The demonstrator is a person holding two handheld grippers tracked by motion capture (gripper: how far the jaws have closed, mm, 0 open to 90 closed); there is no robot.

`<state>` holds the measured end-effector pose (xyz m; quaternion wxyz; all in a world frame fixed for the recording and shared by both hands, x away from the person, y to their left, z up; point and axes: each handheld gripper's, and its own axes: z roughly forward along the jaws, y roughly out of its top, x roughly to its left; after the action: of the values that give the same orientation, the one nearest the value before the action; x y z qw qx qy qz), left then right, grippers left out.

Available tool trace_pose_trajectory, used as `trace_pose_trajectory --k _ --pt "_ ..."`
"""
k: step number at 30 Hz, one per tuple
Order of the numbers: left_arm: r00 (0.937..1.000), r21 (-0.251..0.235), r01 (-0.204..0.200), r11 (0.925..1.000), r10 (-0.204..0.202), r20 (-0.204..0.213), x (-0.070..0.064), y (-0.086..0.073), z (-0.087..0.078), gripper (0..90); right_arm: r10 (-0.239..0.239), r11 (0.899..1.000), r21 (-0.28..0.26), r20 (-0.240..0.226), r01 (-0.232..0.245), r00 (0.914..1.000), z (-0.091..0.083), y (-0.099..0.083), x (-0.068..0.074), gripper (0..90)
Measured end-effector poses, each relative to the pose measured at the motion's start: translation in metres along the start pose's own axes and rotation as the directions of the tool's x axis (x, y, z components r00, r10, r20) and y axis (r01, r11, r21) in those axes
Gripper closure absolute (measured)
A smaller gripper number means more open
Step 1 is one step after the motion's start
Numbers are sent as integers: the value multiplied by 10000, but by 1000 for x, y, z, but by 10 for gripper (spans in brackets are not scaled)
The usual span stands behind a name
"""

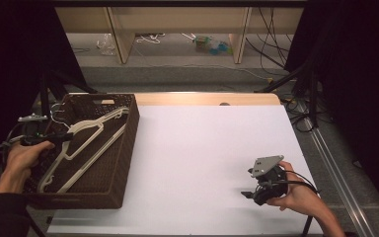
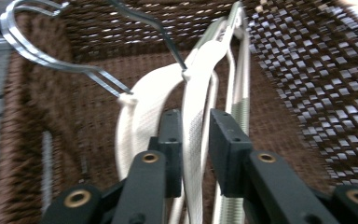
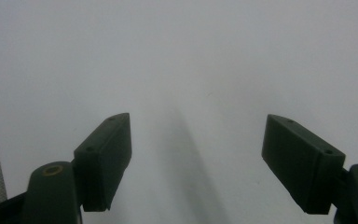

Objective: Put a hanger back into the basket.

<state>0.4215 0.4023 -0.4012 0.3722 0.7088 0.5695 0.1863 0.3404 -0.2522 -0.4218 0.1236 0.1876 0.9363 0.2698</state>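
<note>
- The wicker basket [image 1: 123,148], dark brown and rectangular, stands at the left edge of the white table [image 1: 212,163]; everything below is placed against it.
- In the high view the left gripper [image 1: 61,138] reaches over the basket's left wall, held by the person's left hand [image 1: 23,158], and meets the white hangers [image 1: 86,148] lying slantwise inside the basket, their wire hooks toward its far left corner.
- That view is too small to tell how the jaws stand. The left gripper view settles it: the left gripper [image 2: 196,140] has its two black jaws nearly together, with the flat arm of one white hanger [image 2: 196,93] between them. The left pad touches the strap; a thin gap shows on the right side.
- The left gripper view also shows a second white hanger [image 2: 142,107] just beside the first, two metal hooks [image 2: 42,51] rising toward the basket's far wall, and a thin pale bar [image 2: 240,112] alongside; the high view blurs these into one bundle.
- The right gripper [image 1: 249,193] rests well apart from the basket, near the table's near right corner, in the person's right hand [image 1: 296,195].
- The right gripper view shows the right gripper [image 3: 196,158] with jaws spread wide over bare white tabletop, nothing between them.
</note>
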Motion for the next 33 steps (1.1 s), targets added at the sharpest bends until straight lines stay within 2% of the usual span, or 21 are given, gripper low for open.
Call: trace_pose_trajectory --k 2,4,5,7,10,12,17,19,22,23,26,29,31,33 --pt "9993 -6 129 9999 -130 -359 1 -1 -1 716 -14 10000 -17 23 14 10000 0 0 0 253" --pt "9973 21 -4 10000 6 -737 3 -2 -6 662 3 10000 -88 17 -3 10000 -1 0 0 253" --pt "9967 -353 273 9990 -298 -751 2 -2 -6 653 97 9999 -89 48 -96 9999 -1 0 0 253" --pt "9951 -784 532 9955 -594 -789 1 -2 -12 605 131 9998 -133 108 -130 9999 0 0 0 253" --pt "9960 -1238 525 9909 -609 -653 -5 0 -21 580 184 9996 -231 83 -182 9998 0 1 0 253" --pt "9977 -1484 368 9882 -448 -508 -12 1 -27 547 233 9992 -337 2 -232 9997 1 1 1 255" --pt "9998 -2204 -31 9754 -13 -198 -37 2 -43 455 324 9984 -464 108 -319 9994 2 0 1 255" --pt "9999 -2408 -110 9705 85 -115 -49 0 -49 414 392 9972 -636 129 -383 9991 3 0 0 256" --pt "9993 -2708 -95 9626 191 326 -66 -3 -59 392 644 9949 -784 151 -631 9978 4 -1 1 256" --pt "9985 -2791 -175 9601 310 440 -71 -4 -61 391 561 9943 -926 280 -533 9980 4 -2 -1 256" --pt "9949 -3170 -336 9478 619 797 -90 -8 -69 378 800 9901 -1180 323 -757 9963 4 -2 -2 256" --pt "9923 -3306 -685 9413 986 754 -104 -13 -73 373 1106 9839 -1455 403 -1037 9930 3 -3 -3 255" --pt "9880 -3317 -1034 9377 1353 744 -116 -17 -74 366 1248 9817 -1489 349 -1183 9916 1 -4 -4 255" --pt "9819 -3227 -1426 9357 1747 727 -128 -22 -76 355 1513 9751 -1724 557 -1397 9869 2 -5 -4 255"
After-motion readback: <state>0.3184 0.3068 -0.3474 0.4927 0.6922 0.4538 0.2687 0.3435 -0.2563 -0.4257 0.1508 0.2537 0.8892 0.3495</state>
